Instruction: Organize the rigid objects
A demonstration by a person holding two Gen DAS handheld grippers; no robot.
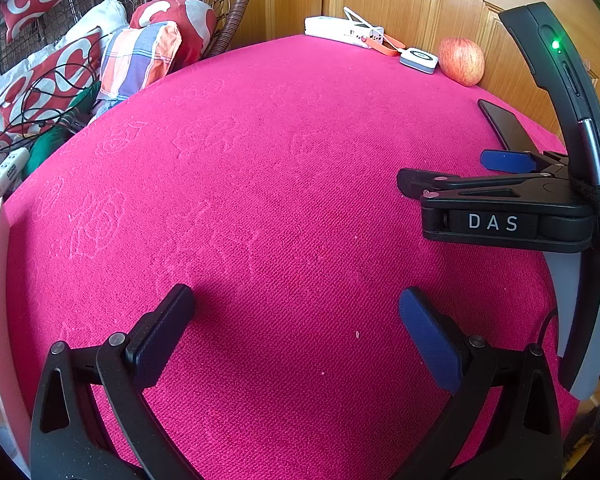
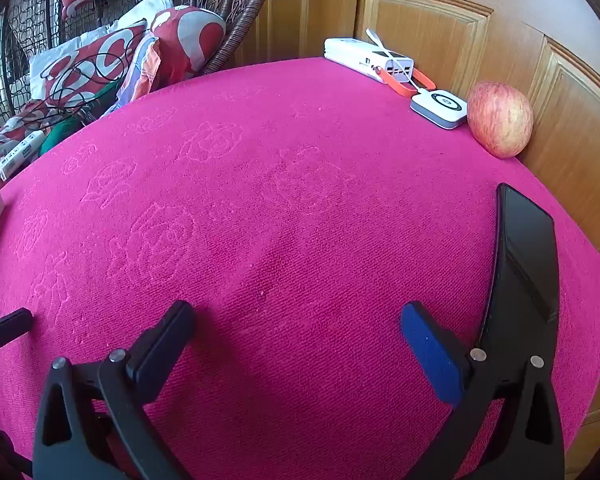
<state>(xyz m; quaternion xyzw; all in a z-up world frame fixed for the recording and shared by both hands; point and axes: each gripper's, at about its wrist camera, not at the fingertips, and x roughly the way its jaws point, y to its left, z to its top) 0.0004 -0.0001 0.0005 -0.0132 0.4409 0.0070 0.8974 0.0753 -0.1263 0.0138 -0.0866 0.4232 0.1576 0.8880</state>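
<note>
Magenta cloth covers the table (image 1: 260,180). From the left wrist view, the left gripper (image 1: 296,316) hangs spread wide and empty at bottom centre, tilted down at bare cloth. The power bank (image 1: 342,30), charging pad (image 1: 419,60), apple (image 1: 461,61) and black phone (image 1: 506,126) lie upper right, beyond the right gripper (image 1: 440,172) at right.

From the right wrist view, the right gripper (image 2: 296,328) gapes empty. The phone (image 2: 526,248) lies just right of its blue finger, long axis running up the frame; apple (image 2: 500,120), pad (image 2: 440,108) and bank (image 2: 366,58) sit farther, upper right. Judged nearer: the right hand.
</note>
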